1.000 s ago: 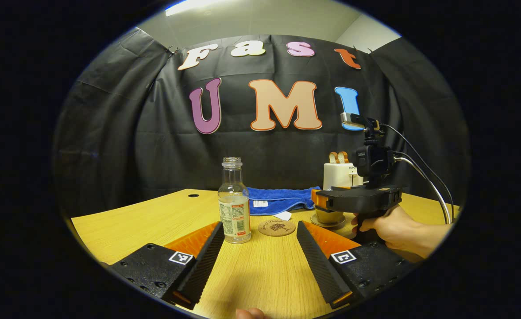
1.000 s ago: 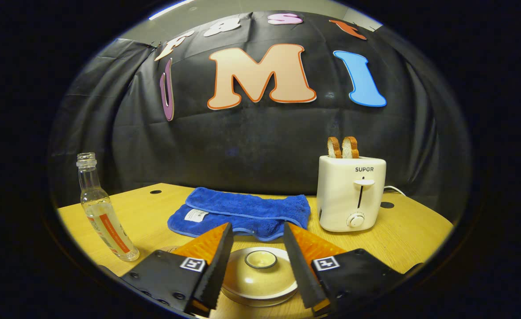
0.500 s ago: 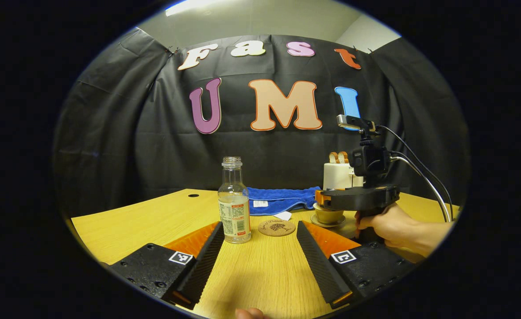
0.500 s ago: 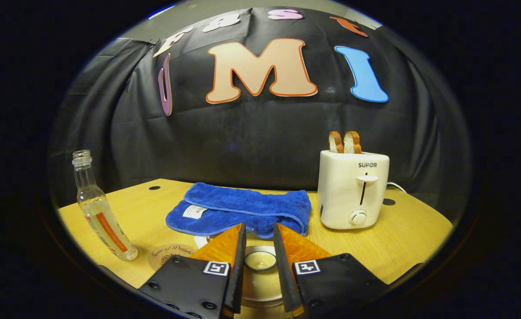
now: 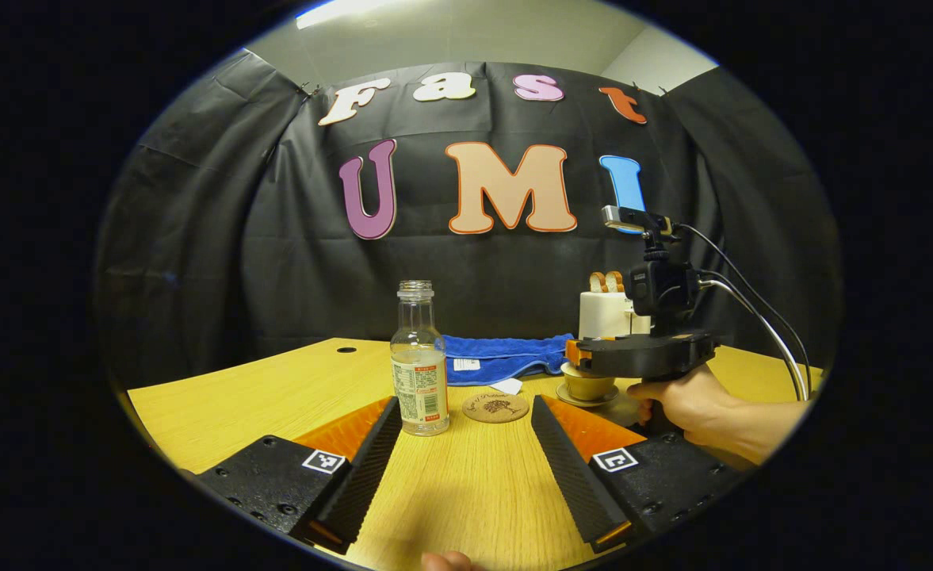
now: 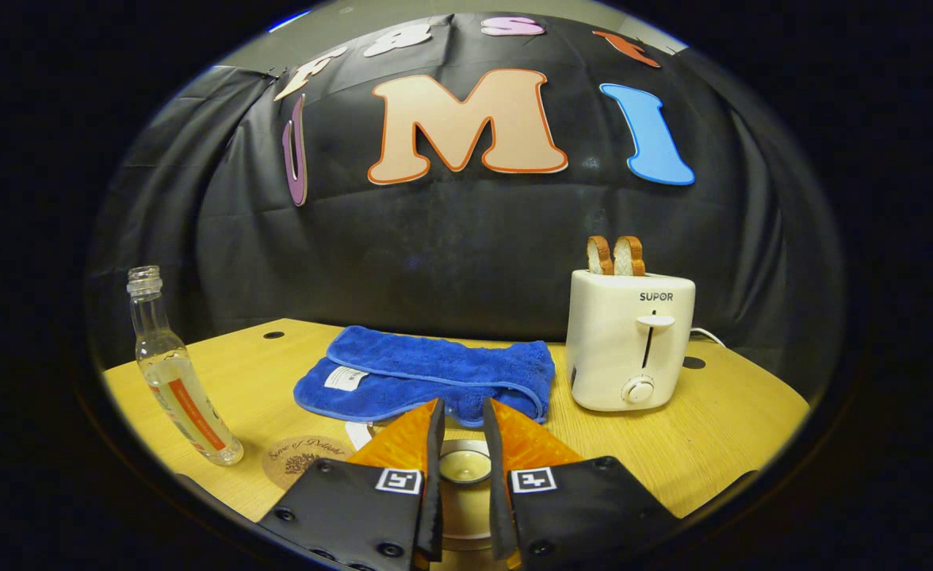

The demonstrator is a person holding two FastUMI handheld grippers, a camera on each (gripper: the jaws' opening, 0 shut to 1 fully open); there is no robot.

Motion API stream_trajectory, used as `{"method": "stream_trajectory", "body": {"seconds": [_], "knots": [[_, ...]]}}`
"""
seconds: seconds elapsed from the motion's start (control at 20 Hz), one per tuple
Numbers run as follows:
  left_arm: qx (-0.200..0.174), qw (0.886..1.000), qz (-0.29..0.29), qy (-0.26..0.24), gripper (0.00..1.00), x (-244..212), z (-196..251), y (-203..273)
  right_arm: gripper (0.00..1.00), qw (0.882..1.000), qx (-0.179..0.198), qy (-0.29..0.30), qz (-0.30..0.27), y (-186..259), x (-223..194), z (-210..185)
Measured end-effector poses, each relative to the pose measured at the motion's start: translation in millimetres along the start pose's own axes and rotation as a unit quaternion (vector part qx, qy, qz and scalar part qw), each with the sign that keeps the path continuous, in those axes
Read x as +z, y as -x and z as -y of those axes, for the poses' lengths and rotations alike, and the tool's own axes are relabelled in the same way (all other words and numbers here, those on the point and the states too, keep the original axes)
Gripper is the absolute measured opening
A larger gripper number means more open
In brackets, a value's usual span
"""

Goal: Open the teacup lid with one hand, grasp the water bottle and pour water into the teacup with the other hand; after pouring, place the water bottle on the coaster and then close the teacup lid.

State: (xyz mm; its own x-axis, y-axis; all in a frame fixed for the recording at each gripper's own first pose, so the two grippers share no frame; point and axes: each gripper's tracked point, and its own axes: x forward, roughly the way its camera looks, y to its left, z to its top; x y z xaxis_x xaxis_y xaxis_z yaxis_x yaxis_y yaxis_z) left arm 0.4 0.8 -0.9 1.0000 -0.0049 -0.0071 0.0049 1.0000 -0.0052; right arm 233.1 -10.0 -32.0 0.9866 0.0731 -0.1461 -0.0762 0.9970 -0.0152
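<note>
Between our right gripper's fingers sits the teacup lid's knob, pinched from both sides — the lid lifts straight up from here. Our left gripper stands open, low over the table. Just ahead, toward its left finger, the water bottle stands upright — coaster beside it, teacup beyond.

Dim booth, ceiling light overhead, sharp focus, strong fisheye bending at edges
</note>
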Motion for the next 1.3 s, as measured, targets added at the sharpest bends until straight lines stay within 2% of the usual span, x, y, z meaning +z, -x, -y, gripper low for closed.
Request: {"method": "stream_trajectory", "body": {"seconds": [0.15, 0.3, 0.35, 0.4, 0.45, 0.5, 0.65, 0.75, 0.8, 1.05, 1.3], "knots": [[0.0, 1.0, 0.0, 0.0, 0.96, 0.1, 0.2, 0.1, 0.27, 1.0, 0.017, -0.002, 0.022, 3.4, 7.7, -2.4], [0.001, 1.0, 0.0, 0.0, 0.96, 0.0, -0.1, 0.1, 0.27, 0.996, 0.051, -0.005, 0.076, 11.7, 23.9, -13.0], [0.002, 1.0, 0.0, 0.0, 0.99, -0.6, -0.6, 0.4, 0.26, 0.996, 0.053, -0.003, 0.069, 12.1, 19.7, -11.5], [0.003, 1.0, 0.0, 0.0, 0.96, -0.4, -0.3, 0.1, 0.27, 0.996, 0.058, -0.002, 0.07, 12.7, 20.0, -13.7], [0.004, 1.0, 0.0, 0.0, 0.99, -0.2, -0.6, -0.2, 0.27, 0.996, 0.061, -0.002, 0.067, 14.1, 19.4, -14.5], [0.006, 1.0, 0.0, 0.0, 0.96, 0.1, -0.6, -1.1, 0.27, 0.996, 0.063, -0.002, 0.067, 17.0, 18.9, -14.3], [0.013, 1.0, 0.0, 0.0, 0.96, -0.7, -1.8, -2.0, 0.27, 0.996, 0.064, -0.002, 0.067, 29.4, 18.7, -12.2], [0.02, 1.0, 0.001, 0.0, 0.99, -1.6, -4.6, -3.8, 0.27, 0.996, 0.063, -0.002, 0.068, 43.2, 17.7, -7.5], [0.026, 1.0, 0.001, 0.0, 0.96, -1.4, -7.4, -5.5, 0.27, 0.996, 0.064, -0.002, 0.068, 51.8, 16.8, -5.0], [0.054, 0.999, 0.0, -0.002, 0.96, -4.5, -25.4, -22.3, 0.27, 0.995, 0.077, -0.001, 0.07, 97.4, 13.5, 11.0], [0.064, 0.998, -0.004, -0.005, 0.96, -4.8, -39.4, -60.7, 0.27, 0.995, 0.077, 0.0, 0.068, 131.1, 10.6, 21.6]]}}
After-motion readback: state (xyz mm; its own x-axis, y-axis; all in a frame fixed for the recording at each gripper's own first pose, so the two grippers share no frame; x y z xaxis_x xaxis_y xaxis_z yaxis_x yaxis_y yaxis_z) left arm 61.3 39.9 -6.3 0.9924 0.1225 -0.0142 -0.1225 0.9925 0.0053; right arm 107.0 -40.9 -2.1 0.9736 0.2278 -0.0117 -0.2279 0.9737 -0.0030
